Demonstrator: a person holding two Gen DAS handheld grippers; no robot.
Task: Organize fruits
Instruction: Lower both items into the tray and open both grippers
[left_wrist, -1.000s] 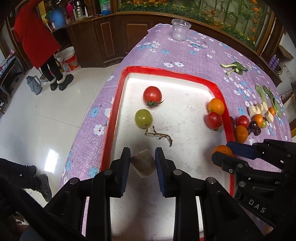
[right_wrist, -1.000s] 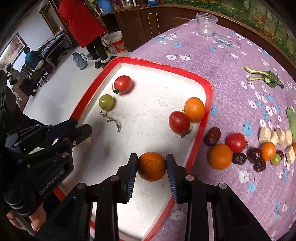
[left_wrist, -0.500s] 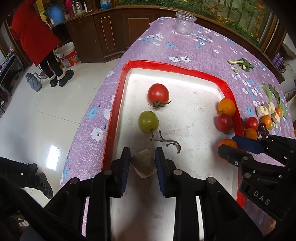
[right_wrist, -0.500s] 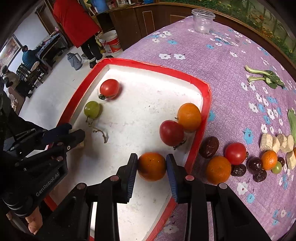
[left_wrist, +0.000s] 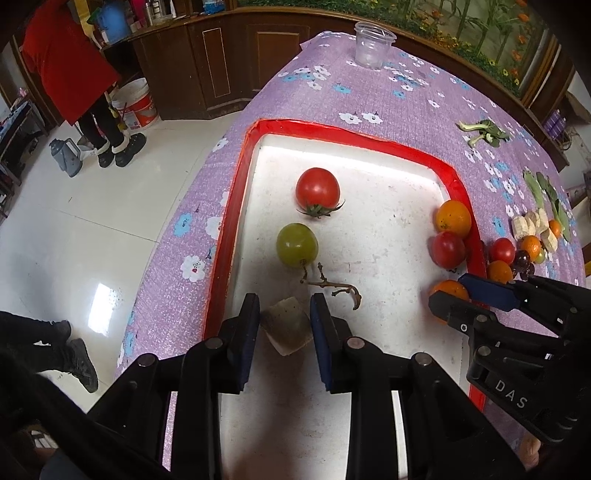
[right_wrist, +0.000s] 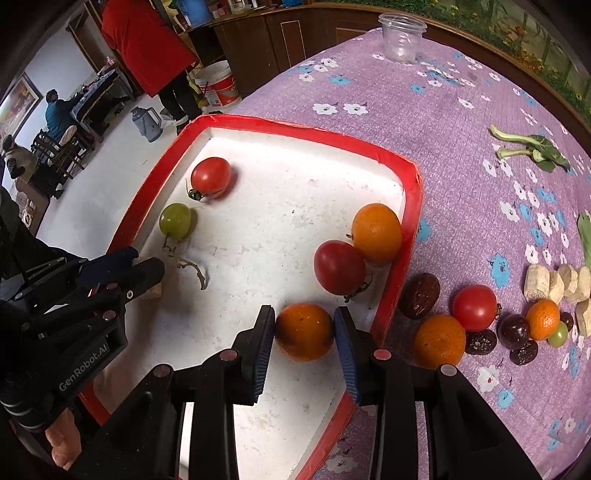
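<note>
Only right wrist shows right gripper (right_wrist: 304, 330) seemingly clamping orange (right_wrist: 303, 331).

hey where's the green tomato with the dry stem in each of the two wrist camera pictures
Left wrist view: the green tomato sits centre-left, just ahead of the left gripper.
Right wrist view: the green tomato sits on the left side, near the tray's left wall.
Shared landmark: the red tomato lies just beyond it in both views, inside the red-rimmed tray.
</note>
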